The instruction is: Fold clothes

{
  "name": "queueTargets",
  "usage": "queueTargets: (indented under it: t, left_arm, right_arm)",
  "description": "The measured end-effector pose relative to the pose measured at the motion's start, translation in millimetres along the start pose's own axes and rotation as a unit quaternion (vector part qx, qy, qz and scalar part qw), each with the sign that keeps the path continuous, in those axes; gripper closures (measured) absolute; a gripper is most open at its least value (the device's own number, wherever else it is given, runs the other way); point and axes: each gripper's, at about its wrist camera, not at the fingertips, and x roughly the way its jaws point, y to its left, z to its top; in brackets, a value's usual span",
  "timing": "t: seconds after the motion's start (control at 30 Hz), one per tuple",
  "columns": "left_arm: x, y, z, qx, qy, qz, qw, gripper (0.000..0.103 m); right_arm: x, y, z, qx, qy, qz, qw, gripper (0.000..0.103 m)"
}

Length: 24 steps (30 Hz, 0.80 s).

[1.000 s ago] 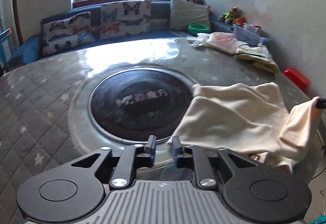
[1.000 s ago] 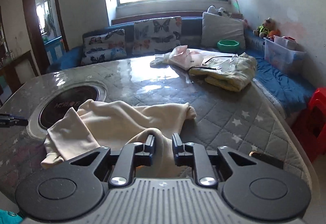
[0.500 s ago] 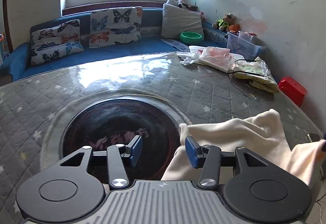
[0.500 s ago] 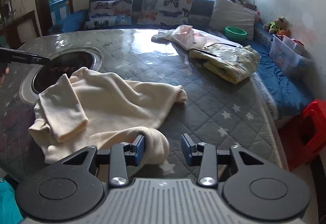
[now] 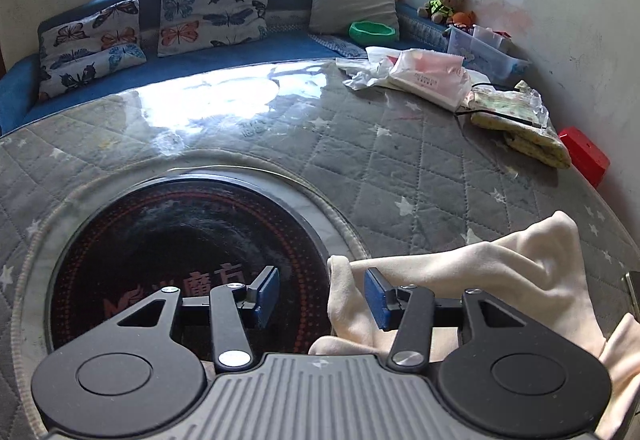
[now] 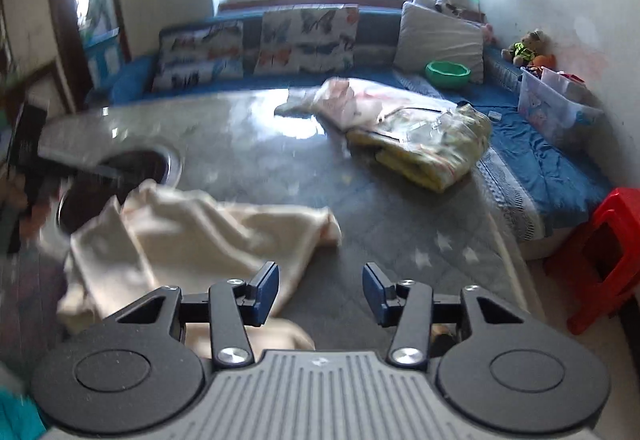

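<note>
Both grippers, clamped a second ago, now stand spread: the left gripper (image 5: 321,294) beside the cream garment's (image 5: 500,272) corner at lower right, the right gripper (image 6: 320,290) above its hem (blurred). The garment (image 6: 192,236) lies released on the quilted table (image 5: 400,160), one fold seemingly finished.

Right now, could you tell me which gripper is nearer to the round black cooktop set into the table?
Left. The left gripper hangs open directly over the cooktop beside the cream garment. The right gripper is open at the table's other side, with the garment lying between it and the cooktop.
</note>
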Motion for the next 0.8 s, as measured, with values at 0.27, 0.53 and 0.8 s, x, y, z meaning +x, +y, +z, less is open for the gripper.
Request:
queueTargets:
  t: [0.27,0.53,0.8]
  left_arm:
    - [14,4,-2,-0.009,0.013,-0.025,0.9996,0.054]
    - [19,5,-7,0.000,0.010,-0.058,0.9983,0.076]
    - [19,2,2,-0.004,-0.011,-0.093,0.9956,0.094]
  right_arm:
    - [85,-4,27,0.040,0.000,0.024,0.999,0.057]
    - [155,-8,33,0.081,0.030,0.027,0.996,0.057]
    - [145,-3,29,0.084,0.011,0.038,0.996,0.097]
